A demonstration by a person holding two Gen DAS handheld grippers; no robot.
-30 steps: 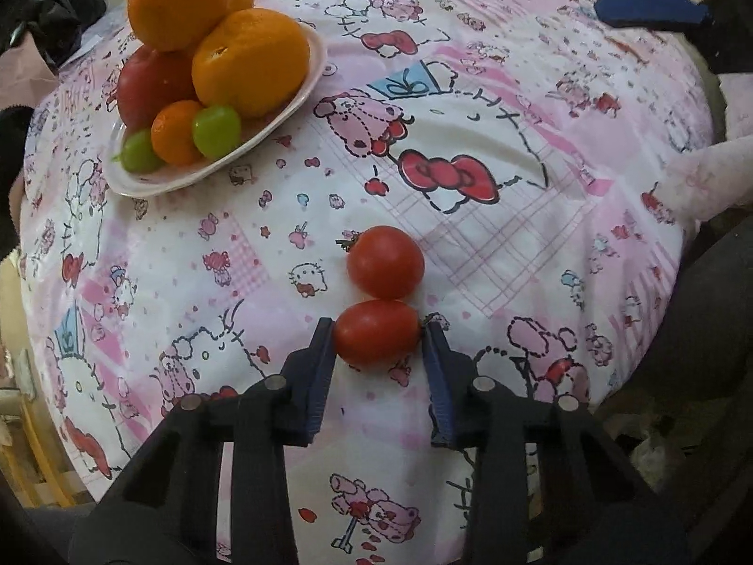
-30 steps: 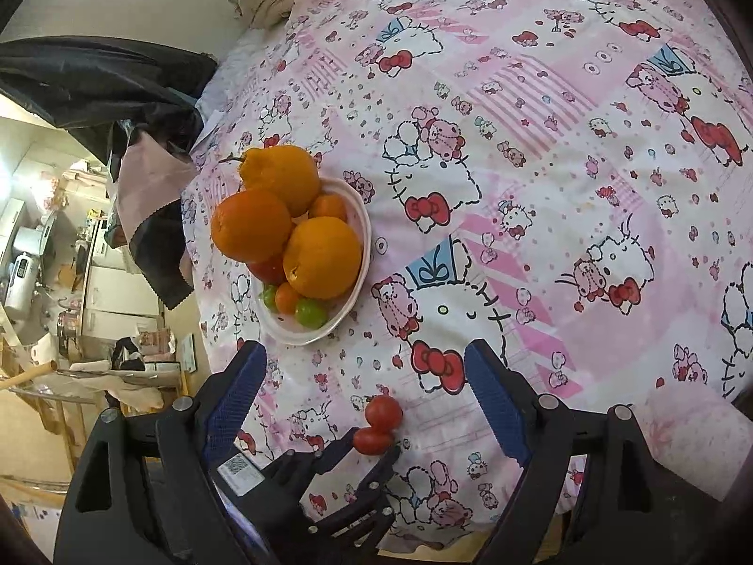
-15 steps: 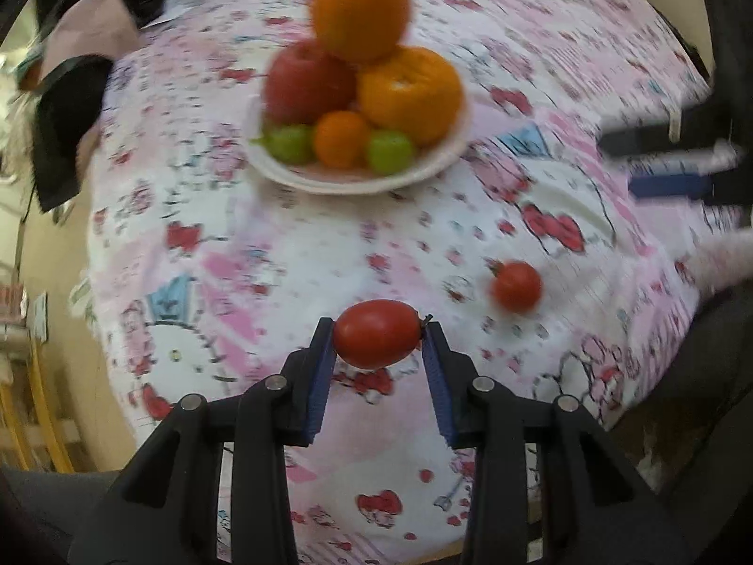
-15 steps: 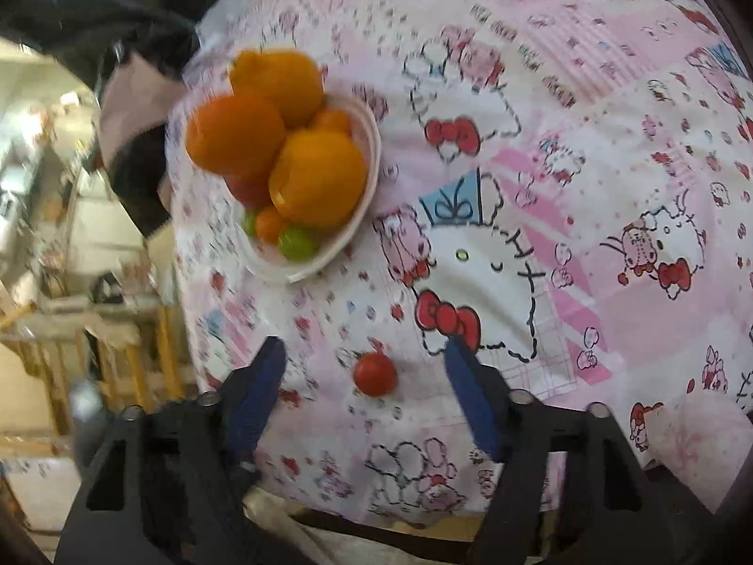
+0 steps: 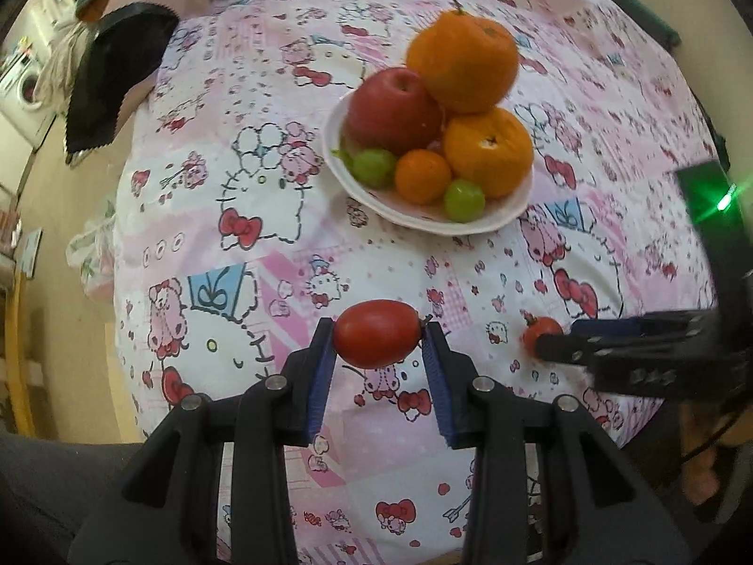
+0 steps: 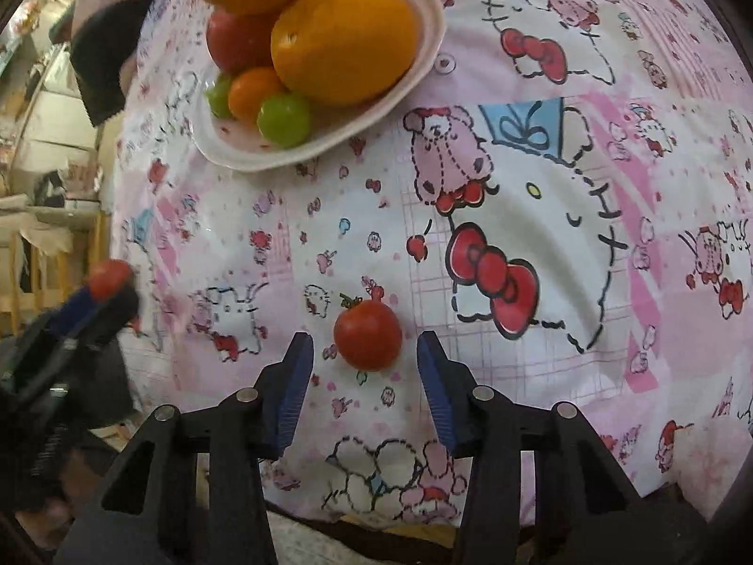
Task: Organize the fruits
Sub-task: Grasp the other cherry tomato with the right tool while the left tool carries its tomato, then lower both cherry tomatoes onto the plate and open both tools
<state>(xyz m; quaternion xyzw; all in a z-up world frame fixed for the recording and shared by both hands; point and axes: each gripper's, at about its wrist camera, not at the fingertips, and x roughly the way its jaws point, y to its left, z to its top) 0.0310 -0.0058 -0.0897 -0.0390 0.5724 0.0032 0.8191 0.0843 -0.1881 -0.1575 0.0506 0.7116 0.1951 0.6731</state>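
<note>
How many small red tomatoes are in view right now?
2. An oval red tomato is clamped in the left gripper; a round red tomato lies on the pink cartoon-print cloth, the right gripper closing around it.

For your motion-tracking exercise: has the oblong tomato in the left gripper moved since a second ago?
Yes. The oblong tomato, clamped in the left gripper, was lifted away from the round tomato it lay beside on the cloth.

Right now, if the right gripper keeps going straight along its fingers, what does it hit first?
Most likely the round tomato on the patterned cloth. It sits centred just ahead of the right gripper, whose jaws are closing with no pad contact yet. Depth is unclear; the fingertips could touch the cloth at the same moment.
</note>
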